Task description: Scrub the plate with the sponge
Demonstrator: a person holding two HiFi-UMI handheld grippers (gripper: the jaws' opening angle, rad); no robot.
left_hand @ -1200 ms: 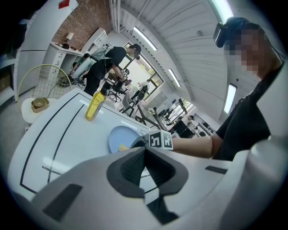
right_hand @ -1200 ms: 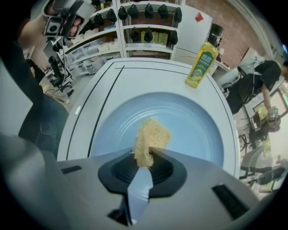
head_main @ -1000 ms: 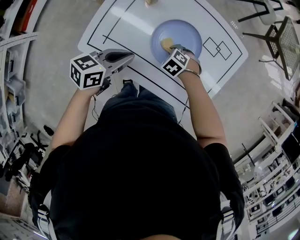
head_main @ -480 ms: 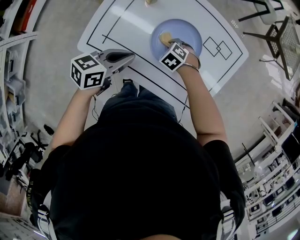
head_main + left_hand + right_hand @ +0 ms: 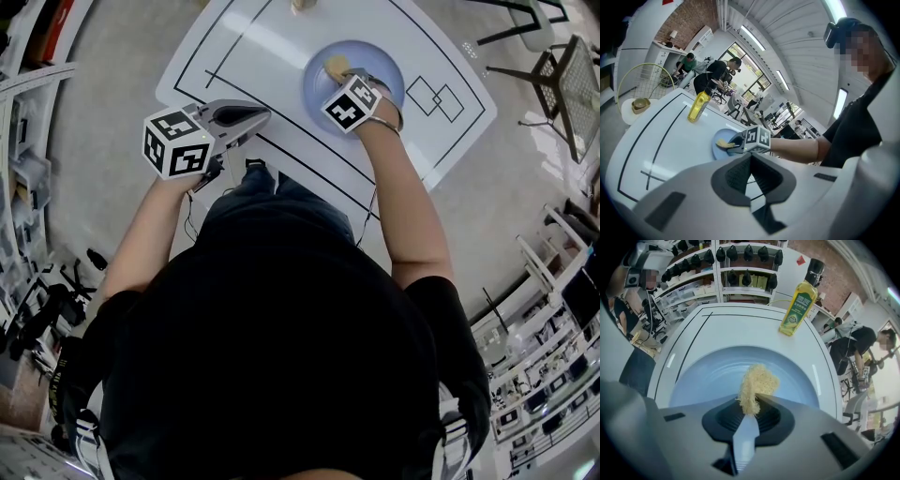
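Sponge (image 5: 758, 379) slid farther across plate (image 5: 705, 376), pinched by right gripper (image 5: 752, 401); left gripper (image 5: 750, 157) jaws together, empty

you have no print here that reads clearly. the green label (image 5: 798, 305) on the yellow bottle (image 5: 809, 288) carries lettering, but it is too small and soft to make out. the cube (image 5: 175, 142) on your left gripper (image 5: 262, 115) and the other cube (image 5: 351, 103) on your right gripper (image 5: 336, 71) show only black-and-white square patterns, with no letters or numbers.
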